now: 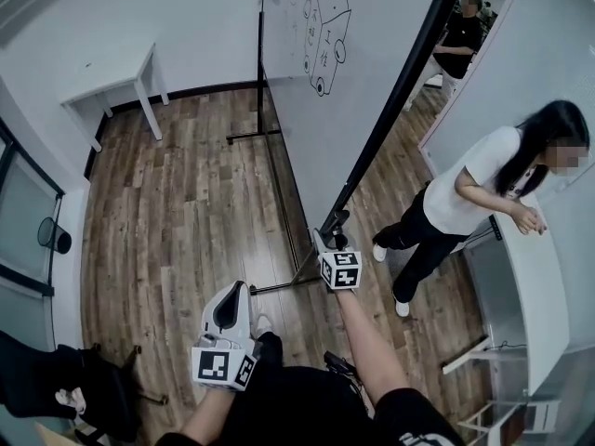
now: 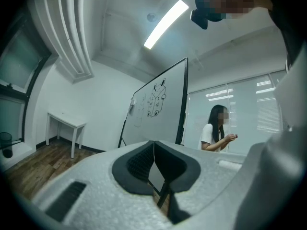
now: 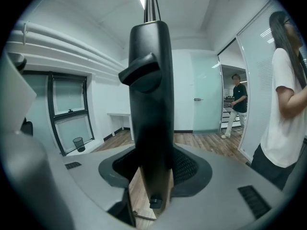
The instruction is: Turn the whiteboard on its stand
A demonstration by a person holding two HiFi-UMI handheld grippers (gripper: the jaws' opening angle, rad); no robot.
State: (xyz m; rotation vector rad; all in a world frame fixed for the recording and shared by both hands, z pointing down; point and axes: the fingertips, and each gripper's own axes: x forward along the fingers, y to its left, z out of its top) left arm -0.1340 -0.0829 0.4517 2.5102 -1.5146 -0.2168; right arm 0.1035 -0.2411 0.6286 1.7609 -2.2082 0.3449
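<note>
The whiteboard [image 1: 372, 54] stands on its wheeled stand, its white face marked with a cartoon drawing. Its black side frame [image 1: 400, 100] runs down toward me. My right gripper [image 1: 325, 242] is at the frame's lower end. In the right gripper view that black frame [image 3: 151, 80] fills the gap between the jaws, and the right gripper [image 3: 151, 171] is shut on it. My left gripper [image 1: 235, 295] hangs low beside my body, away from the board, shut with nothing in it. From the left gripper [image 2: 153, 152] the whiteboard [image 2: 156, 99] shows further off.
A person in a white shirt [image 1: 465, 193] stands close on the board's right, by a white counter [image 1: 535, 277]. Another person [image 1: 460, 40] is in the doorway behind. A white table [image 1: 112, 77] stands at the far wall. The stand's foot bar [image 1: 253, 137] lies on the wood floor.
</note>
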